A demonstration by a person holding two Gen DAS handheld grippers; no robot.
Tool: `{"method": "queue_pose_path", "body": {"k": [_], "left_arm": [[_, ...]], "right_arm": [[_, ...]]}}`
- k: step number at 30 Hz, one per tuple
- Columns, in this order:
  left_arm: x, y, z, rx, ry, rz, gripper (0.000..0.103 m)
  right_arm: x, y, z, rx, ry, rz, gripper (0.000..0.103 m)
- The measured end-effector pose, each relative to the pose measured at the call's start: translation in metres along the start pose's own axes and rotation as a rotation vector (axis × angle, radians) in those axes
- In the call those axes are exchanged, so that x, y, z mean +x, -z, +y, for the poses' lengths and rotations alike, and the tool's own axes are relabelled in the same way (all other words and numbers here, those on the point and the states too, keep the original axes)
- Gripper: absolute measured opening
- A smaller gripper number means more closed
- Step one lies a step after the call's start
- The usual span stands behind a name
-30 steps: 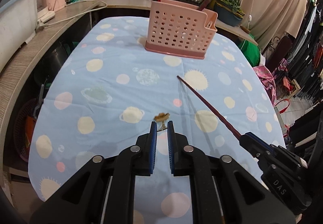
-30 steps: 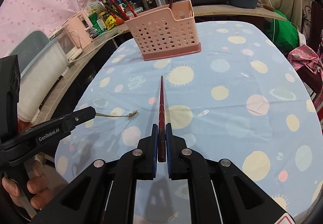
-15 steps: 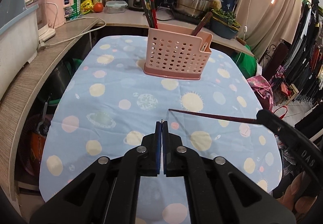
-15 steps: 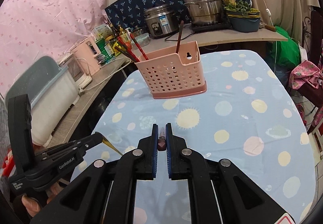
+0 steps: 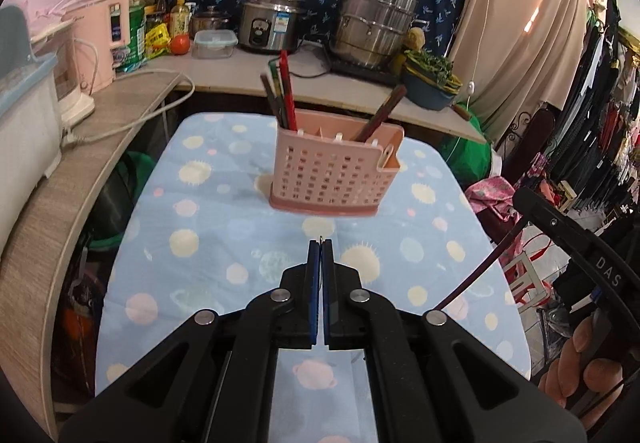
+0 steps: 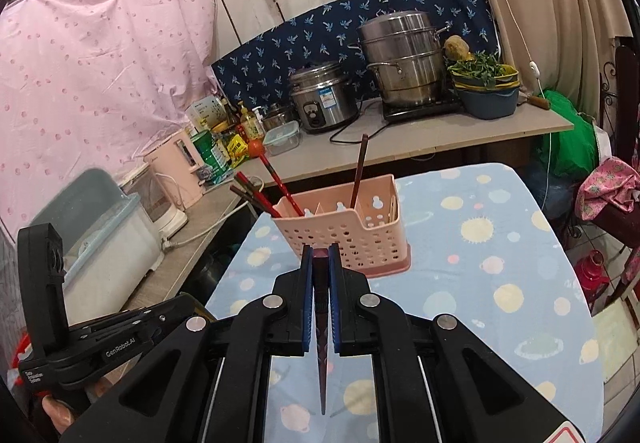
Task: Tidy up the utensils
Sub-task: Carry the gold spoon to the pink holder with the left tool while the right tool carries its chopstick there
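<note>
Lifted clear of the blue tablecloth (image 5: 208, 227) since a second ago, both grippers now face the pink caddy (image 6: 352, 239). The right gripper (image 6: 320, 255) clenches a dark red chopstick (image 6: 321, 327), tip hanging down; the left gripper (image 5: 320, 245) pinches a thin metal utensil (image 5: 321, 239), barely visible. Dropping both in looks next.

Bare cloth lies between both tools and the pink caddy (image 5: 334, 179) on the desk (image 5: 208, 243), giving open passage. Chopsticks (image 5: 282, 95) jut from its left compartment, one stick (image 6: 358, 171) farther right; middle slots stand free.
</note>
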State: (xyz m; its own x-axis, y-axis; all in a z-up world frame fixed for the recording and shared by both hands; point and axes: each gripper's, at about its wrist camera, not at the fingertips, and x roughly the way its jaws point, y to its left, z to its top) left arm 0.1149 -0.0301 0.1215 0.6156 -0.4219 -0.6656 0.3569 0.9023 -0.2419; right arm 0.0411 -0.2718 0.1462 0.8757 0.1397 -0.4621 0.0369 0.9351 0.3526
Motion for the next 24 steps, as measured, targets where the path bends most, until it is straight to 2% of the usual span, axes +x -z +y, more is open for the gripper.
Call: {"method": "queue_pose_path", "body": {"k": [8, 17, 24], "left_arm": [[0.004, -0.065, -0.003, -0.006, 0.038, -0.065, 0.001], [0.022, -0.13, -0.012, -0.004, 0.03, -0.141, 0.001], [0.059, -0.154, -0.004, -0.026, 0.016, -0.129, 0.001]], "right_arm": [[0.012, -0.061, -0.004, 0.032, -0.005, -0.117, 0.007], [0.038, -0.132, -0.005, 0.062, 0.001, -0.238, 0.007], [0.075, -0.155, -0.017, 0.082, 0.033, -0.238, 0.007]]}}
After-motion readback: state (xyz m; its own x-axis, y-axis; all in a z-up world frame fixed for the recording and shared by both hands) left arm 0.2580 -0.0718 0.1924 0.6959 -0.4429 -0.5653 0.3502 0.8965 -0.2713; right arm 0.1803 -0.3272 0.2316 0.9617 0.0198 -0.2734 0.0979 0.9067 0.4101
